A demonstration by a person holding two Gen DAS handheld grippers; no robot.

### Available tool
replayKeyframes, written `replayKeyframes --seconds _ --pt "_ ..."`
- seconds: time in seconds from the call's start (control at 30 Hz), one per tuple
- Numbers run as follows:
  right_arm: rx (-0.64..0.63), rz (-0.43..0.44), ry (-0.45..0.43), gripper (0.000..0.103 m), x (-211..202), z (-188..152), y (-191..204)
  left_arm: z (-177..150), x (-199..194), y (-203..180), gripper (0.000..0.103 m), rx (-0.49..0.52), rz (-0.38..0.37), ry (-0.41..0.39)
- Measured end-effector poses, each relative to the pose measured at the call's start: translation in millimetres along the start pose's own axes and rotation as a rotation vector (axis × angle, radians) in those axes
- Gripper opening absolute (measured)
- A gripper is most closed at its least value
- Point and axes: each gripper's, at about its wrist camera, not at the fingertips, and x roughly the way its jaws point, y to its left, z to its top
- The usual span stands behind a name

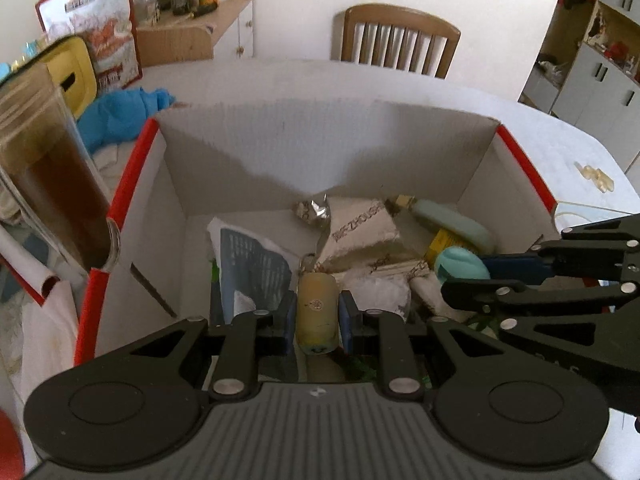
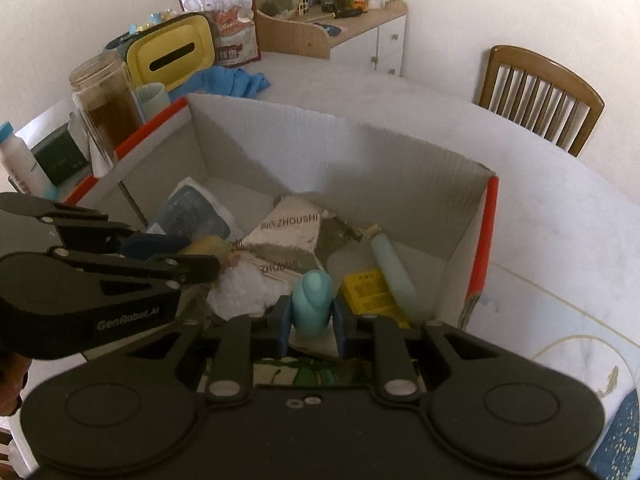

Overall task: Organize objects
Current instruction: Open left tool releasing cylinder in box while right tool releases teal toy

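Note:
A white cardboard box (image 1: 280, 148) with red top edges stands on the table and holds several items. My left gripper (image 1: 316, 314) is shut on a small beige cylinder (image 1: 316, 308) with a keyring, over the box's near side. In the right wrist view my right gripper (image 2: 311, 320) is shut on a light blue rounded object (image 2: 312, 300), also above the box (image 2: 360, 168). The right gripper (image 1: 472, 276) comes in from the right of the left wrist view, and the left gripper (image 2: 212, 256) from the left of the right wrist view. Inside lie a grey printed packet (image 1: 360, 232), a pale green tube (image 2: 394, 272) and a yellow pack (image 2: 366, 290).
Left of the box stand a clear jar of brown liquid (image 2: 106, 100), a yellow tissue box (image 2: 172, 54), a blue cloth (image 2: 228, 82) and a red-and-white snack bag (image 2: 224, 12). A wooden chair (image 2: 536, 92) is behind the white table (image 2: 560, 208). A wooden cabinet (image 2: 352, 40) holds jars.

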Motion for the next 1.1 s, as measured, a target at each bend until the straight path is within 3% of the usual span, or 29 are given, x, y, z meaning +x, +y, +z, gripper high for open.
replayKeyframes --seconds 0.37,0.57,0.63,0.67,0.7,1.1 --pt "0.015 0.006 -0.012 0.027 -15 -5 -5 -5 -1 10 0.022 -0.044 -0.015 0.02" --pt "0.044 0.013 -0.047 0.035 -34 -10 -8 -9 -9 11 0.032 -0.052 -0.029 0.006" --pt "0.058 0.019 -0.063 0.039 -42 -11 -9 -9 -15 9 0.044 -0.053 -0.039 -0.007" --pt "0.064 0.021 -0.074 0.04 -46 -12 -9 -10 -19 8 0.06 -0.052 -0.037 -0.021" --pt "0.069 0.023 -0.082 0.042 -50 -13 -9 -11 -24 7 0.068 -0.049 -0.036 -0.04" --pt "0.107 0.052 -0.211 0.062 -103 -22 -5 -11 -78 -6 0.068 0.007 -0.051 -0.164"
